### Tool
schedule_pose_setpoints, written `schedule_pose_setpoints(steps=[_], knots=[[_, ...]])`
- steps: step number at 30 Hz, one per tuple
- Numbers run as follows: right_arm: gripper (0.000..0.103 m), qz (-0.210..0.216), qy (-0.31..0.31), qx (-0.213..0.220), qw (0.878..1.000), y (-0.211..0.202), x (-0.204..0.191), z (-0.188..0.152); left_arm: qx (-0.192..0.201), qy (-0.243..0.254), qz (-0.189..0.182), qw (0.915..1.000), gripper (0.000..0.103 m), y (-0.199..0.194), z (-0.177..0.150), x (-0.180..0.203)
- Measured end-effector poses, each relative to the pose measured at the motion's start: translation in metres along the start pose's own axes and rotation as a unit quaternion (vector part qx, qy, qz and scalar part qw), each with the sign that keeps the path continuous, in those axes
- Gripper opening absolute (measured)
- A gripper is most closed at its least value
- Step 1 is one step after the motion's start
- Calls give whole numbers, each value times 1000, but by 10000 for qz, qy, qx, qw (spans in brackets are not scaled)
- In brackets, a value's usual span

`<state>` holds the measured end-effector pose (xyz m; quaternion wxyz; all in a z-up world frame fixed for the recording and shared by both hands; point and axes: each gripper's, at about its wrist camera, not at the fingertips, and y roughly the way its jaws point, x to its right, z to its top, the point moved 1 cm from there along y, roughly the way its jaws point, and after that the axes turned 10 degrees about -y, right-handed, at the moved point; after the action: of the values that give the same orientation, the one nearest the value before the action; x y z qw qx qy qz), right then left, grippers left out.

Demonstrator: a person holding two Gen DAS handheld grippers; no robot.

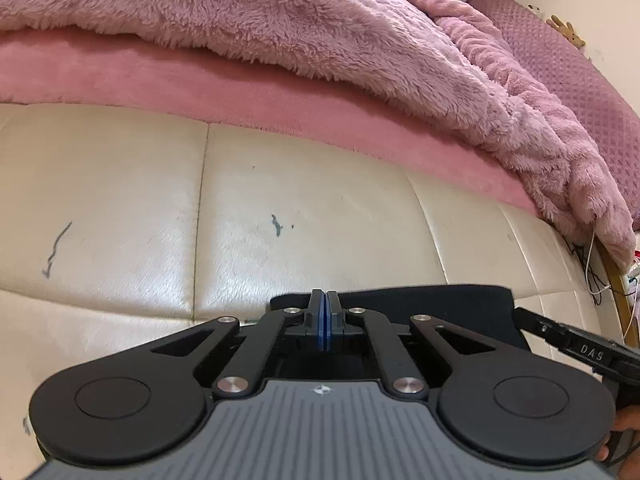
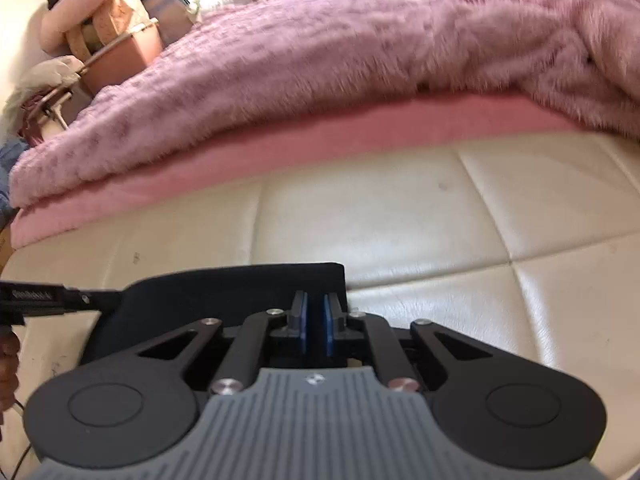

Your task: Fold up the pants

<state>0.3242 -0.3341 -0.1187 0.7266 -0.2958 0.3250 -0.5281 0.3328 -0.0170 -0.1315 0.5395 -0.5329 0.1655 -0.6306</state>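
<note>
Dark pants [image 1: 440,300] lay folded flat on the cream leather edge [image 1: 120,200] of a bed, at the lower centre of both wrist views, partly hidden behind the tools. In the left wrist view, the left tongs [image 1: 324,312] sat at the lower middle of the frame with their blue pads pressed together; whether any cloth was caught between them could not be told, since the pads stood at the near edge of the dark fabric. The other tool reached in from the lower right of that frame, its tip touching the right end of the pants.

In the right wrist view, the right tongs [image 2: 316,320] stood slightly parted at the lower middle, a narrow gap showing between the blue pads, directly over the right portion of the pants [image 2: 240,284]; it was unclear whether fabric lay in that gap. The left tool entered from the left edge of that frame, its tip at the left end of the garment.

A fluffy pink blanket [image 2: 320,60] filled the upper half of both views, above a smooth pink sheet [image 1: 200,88]. Bags and boxes [image 2: 120,32] were piled at the upper left of the right wrist view.
</note>
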Motion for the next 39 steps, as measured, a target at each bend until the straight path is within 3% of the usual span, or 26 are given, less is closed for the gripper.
schedule_pose_setpoints(steps=[5,9,14,20,22,24,26,28,31,33,39], knots=[[3,-110,48,-52,9999,6,2,4,125,200,202,9995,6,-1,2,10],[5,-358,-204,-6,9992,-20,-11,1,236,325,8,9992,6,-29,-9,14],[8,-201,-347,160,9991,-67,-33,-27,162,1164,-70,9930,6,-75,-46,25],[8,80,-708,262,9971,-105,-75,-79,-45,2274,150,9737,8,-113,-111,28],[8,58,-872,289,9958,-112,-86,-96,-127,2566,278,9660,14,-120,-134,26],[17,-14,-988,360,9945,-117,-93,-111,-229,2720,334,9615,21,-124,-153,24],[20,-77,-1005,383,9942,-118,-96,-122,-323,2894,365,9560,28,-124,-170,23],[20,-68,-927,355,9950,-116,-96,-129,-382,3110,448,9486,43,-121,-185,24],[20,3,-843,330,9959,-112,-99,-132,-263,3385,683,9381,47,-111,-199,29],[21,21,-877,285,9957,-108,-101,-132,-227,3382,810,9373,47,-102,-203,30],[21,69,-888,127,9959,-97,-101,-131,163,3034,874,9487,47,-101,-200,34]])
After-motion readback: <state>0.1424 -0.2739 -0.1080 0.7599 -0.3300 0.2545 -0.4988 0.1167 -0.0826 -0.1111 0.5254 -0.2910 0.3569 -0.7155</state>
